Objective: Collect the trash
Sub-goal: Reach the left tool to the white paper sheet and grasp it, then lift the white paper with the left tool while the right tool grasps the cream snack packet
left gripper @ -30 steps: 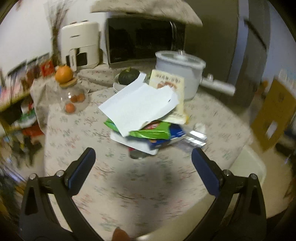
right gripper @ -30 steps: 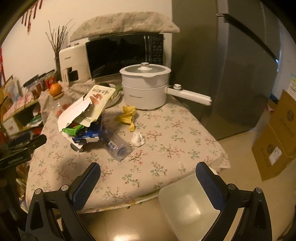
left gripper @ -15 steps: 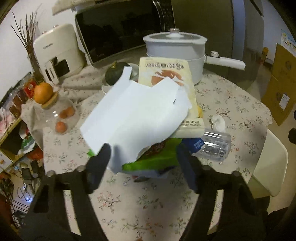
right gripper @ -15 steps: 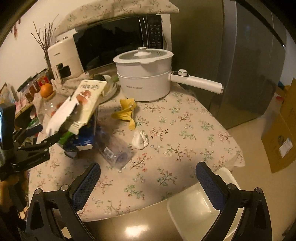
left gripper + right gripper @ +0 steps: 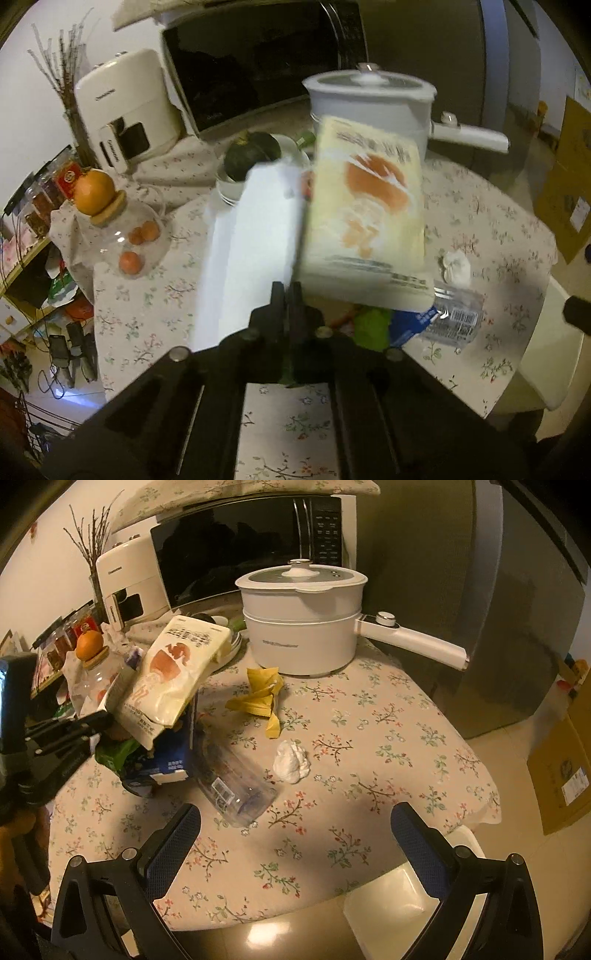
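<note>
Left gripper (image 5: 287, 295) was clamped on a white paper sheet (image 5: 251, 236) at frame centre, glossy cream pouch (image 5: 365, 218) beside it. Right gripper (image 5: 295, 834) stood apart. Only the right view showed the crumpled yellow wrapper (image 5: 262, 698), centre frame.

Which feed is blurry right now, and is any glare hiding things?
Left wrist view: motion blur smears the cream snack bag and white paper sheet above the shut left gripper. Right wrist view: sharp; glare only on the floor, below the table.
</note>
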`<state>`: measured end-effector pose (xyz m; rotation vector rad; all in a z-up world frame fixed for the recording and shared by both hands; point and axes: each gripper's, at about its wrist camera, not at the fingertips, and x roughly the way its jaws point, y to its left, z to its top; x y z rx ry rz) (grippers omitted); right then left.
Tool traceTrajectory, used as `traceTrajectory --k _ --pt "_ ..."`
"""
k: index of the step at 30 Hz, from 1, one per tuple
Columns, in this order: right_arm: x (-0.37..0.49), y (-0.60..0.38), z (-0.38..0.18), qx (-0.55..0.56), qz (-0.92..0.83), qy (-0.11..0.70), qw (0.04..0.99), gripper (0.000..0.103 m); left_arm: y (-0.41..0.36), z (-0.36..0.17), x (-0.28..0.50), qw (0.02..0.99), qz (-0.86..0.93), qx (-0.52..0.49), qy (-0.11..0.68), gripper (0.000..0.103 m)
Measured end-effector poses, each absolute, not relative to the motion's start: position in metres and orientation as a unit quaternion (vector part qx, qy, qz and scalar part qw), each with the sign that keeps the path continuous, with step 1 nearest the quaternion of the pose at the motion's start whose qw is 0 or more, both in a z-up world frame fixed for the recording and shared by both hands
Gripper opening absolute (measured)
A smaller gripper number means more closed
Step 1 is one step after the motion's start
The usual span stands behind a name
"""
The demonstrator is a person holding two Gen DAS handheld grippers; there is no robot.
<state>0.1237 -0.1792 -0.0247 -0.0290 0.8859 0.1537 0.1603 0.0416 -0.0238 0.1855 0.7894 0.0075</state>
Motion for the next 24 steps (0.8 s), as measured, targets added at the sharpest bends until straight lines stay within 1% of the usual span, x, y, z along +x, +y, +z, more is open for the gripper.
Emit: traceTrajectory --k 5,10,15,24 --pt "0.132 -0.174 -0.026 0.010 0.096 0.435 0.895 0.103 0.067 -0.009 0.145 0.931 0.012 0.059 0.361 0.001" --pt "0.147 -0.173 -0.036 0.053 0.113 0.462 0.878 0.103 0.092 -0.002 0.127 0.936 0.009 0.020 0.352 0.001" --pt "0.163 -0.179 -0.043 0.105 0.122 0.470 0.868 0.103 0.122 -0.002 0.112 0.933 -0.012 -0.050 0.355 0.001" --pt "0.198 -0.171 -0.060 0.083 0.096 0.469 0.874 0.103 0.160 -0.015 0.102 0.925 -0.008 -0.113 0.364 0.001"
